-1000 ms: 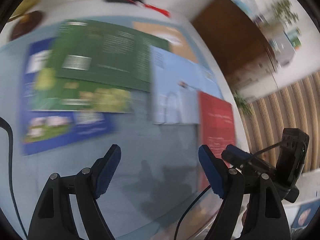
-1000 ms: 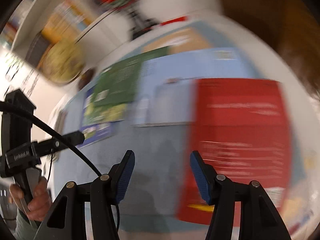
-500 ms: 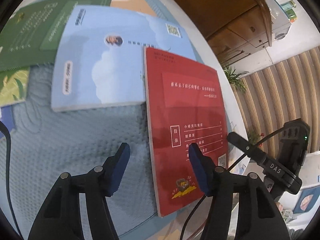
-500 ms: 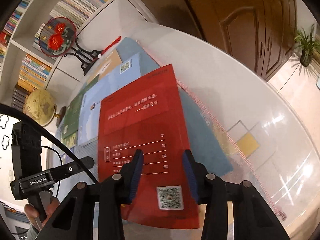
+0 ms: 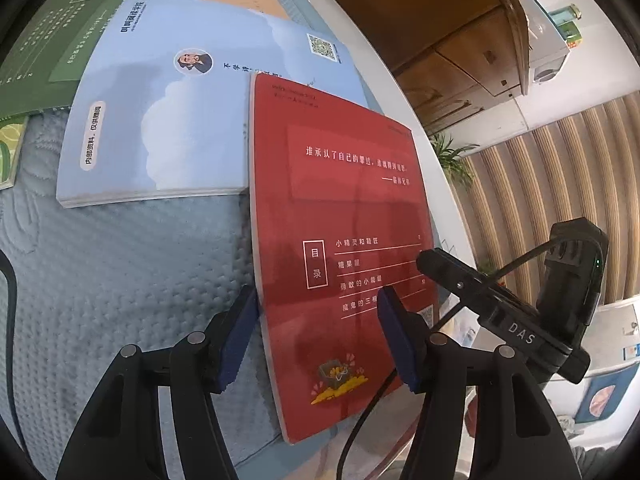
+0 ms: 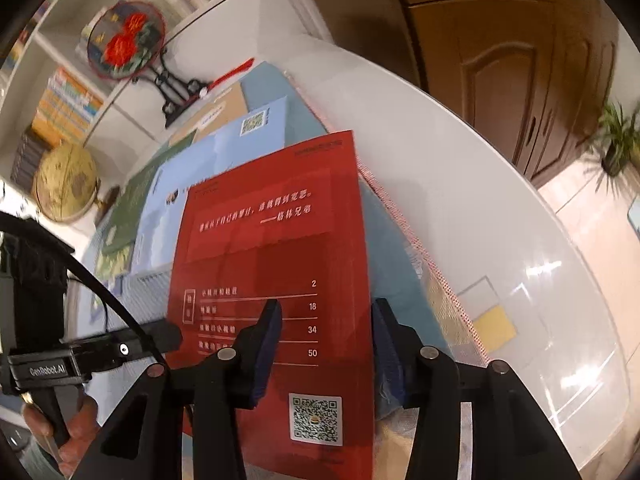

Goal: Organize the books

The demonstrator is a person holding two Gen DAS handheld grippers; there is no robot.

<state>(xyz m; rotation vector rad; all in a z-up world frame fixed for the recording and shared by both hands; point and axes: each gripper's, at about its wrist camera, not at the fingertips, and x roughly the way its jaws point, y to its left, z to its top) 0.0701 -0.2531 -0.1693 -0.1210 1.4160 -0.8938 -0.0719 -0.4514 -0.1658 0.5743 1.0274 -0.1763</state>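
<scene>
Red book (image 5: 340,248) lies on the quilted blue mat (image 5: 120,280), overlapping the light-blue book (image 5: 160,120); my left gripper (image 5: 316,336) straddles its left edge, jaws apart. Right view: right gripper (image 6: 324,344) opening over its right edge, probably untouched.

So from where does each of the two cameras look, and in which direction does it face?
Left wrist: sits on the left tongs, faces down and forward along them at the red book and light blue book; the right tongs' body shows at the right.
Right wrist: sits on the right tongs, whose jaws are opening, faces down over the red book toward the globe; a hand on the left tongs shows.
Both views share the red and light blue books.
</scene>
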